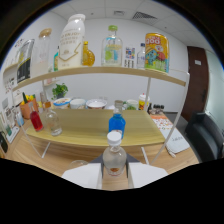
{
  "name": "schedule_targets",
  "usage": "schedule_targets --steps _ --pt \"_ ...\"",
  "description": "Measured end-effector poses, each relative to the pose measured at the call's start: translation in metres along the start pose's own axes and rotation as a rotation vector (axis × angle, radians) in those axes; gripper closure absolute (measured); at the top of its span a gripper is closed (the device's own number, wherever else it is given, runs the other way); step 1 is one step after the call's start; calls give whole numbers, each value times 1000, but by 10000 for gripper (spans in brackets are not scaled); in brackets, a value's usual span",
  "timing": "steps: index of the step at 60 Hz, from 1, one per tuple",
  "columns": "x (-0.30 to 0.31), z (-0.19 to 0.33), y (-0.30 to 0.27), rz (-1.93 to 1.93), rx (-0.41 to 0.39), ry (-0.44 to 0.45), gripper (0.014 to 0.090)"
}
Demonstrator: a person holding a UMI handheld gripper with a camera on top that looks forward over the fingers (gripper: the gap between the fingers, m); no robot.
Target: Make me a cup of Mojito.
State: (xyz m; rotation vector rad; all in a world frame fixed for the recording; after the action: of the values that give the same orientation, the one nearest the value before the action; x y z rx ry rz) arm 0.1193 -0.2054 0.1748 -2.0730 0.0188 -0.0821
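Note:
My gripper [114, 176] is shut on a clear bottle [114, 159] with a white cap and an orange label. It holds the bottle upright in front of the wooden table [85, 131]. Beyond the cap, a small blue bottle [117, 123] stands near the table's middle. An empty clear glass [52, 123] stands farther left on the table. Beside the glass is a red bottle [36, 120]. The pale fingers [82, 176] flank the base of the held bottle on both sides.
A raised shelf [100, 73] above the table carries a white jug [71, 42], an amber bottle [88, 55], a green-capped bottle [112, 47] and a yellow carton [156, 51]. Bowls [77, 103] and a small plant [60, 91] line the table's back. A dark chair [202, 132] stands at right.

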Motion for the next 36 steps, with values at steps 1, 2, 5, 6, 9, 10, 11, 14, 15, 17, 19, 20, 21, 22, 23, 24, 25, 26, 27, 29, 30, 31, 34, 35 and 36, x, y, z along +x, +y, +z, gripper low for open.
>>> schedule_targets --steps 1,2,5,6,9,10,11,14,15,17,19,20,21,22,23,24,25,26,27,29,30,31,34,35,36 --pt "2 0 4 -11 -6 6 711" --pt "4 0 7 -22 -9 12 709" --pt "10 1 15 -77 -21 40 711" --pt "12 1 17 -101 -22 49 712" --pt "16 1 17 -185 -13 73 711" --pt "17 1 17 -218 -11 80 711" --pt "18 1 16 -253 -9 89 710" --pt "22 1 15 -379 -6 125 711" --pt "23 0 15 -423 -7 136 711" --pt "24 0 11 -514 0 156 709" --pt "25 0 9 -610 4 174 710" --pt "26 0 8 -657 7 183 710" --pt "26 -1 6 -703 13 193 712" --pt "26 -1 4 -749 20 204 711" --pt "26 -1 2 -794 27 216 710" --pt "26 -1 -1 -840 37 228 711" --pt "26 -1 -2 -885 43 237 711" --pt "25 -1 -4 -928 49 245 712" --pt "25 -1 -6 -970 50 257 712" --pt "25 -1 -9 -1054 54 277 711" --pt "25 -1 -10 -1096 57 287 712" --pt "24 -1 -12 -1138 59 297 711" --pt "22 0 -17 -1263 71 323 711" --pt "20 -1 -19 -1299 79 331 711" --pt "19 -1 -21 -1332 89 343 712"
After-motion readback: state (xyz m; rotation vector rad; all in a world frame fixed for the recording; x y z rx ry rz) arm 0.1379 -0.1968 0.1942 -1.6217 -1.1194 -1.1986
